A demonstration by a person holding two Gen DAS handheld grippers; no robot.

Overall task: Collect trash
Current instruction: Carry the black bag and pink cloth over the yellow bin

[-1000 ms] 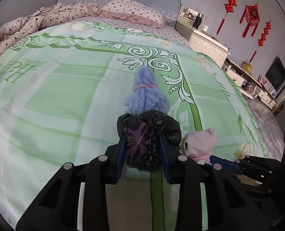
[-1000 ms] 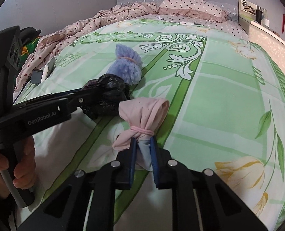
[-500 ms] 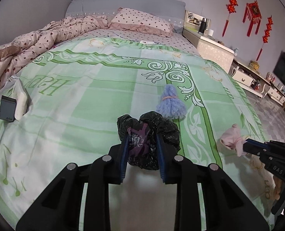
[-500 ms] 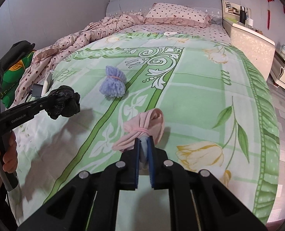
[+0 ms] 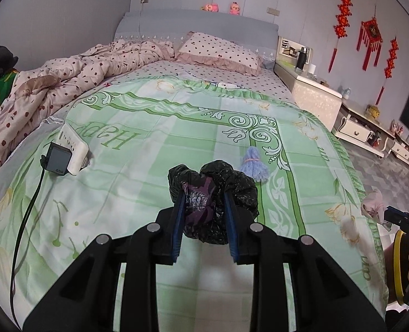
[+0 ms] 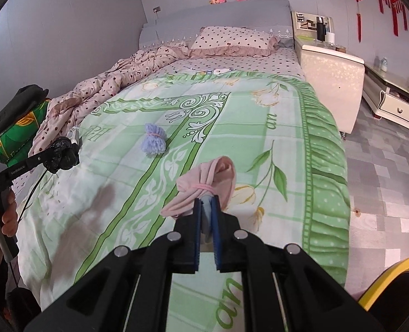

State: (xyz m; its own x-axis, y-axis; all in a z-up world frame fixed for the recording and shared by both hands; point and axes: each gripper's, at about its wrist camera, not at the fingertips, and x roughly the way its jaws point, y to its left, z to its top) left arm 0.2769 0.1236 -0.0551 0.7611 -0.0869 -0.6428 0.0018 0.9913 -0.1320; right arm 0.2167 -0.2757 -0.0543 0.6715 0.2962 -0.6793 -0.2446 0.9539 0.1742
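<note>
Right wrist view: right gripper (image 6: 205,207) pinched the pink bundle's (image 6: 204,185) thin tail, lower centre; it could slip. Left gripper (image 5: 204,207) clamped the black bag (image 5: 218,191).

Both cameras sit just behind their own fingers and look from the foot of the bed (image 5: 149,138) toward the grey headboard (image 5: 196,25). The left wrist view stands left of centre, raised above the green bedspread (image 5: 193,127). The right wrist view looks from nearer the bed's right edge, taking in grey floor (image 6: 384,171). Both share the headboard, spotted pillow (image 6: 232,40), blue bundle (image 6: 153,139) and bedside cabinet (image 6: 331,63).
</note>
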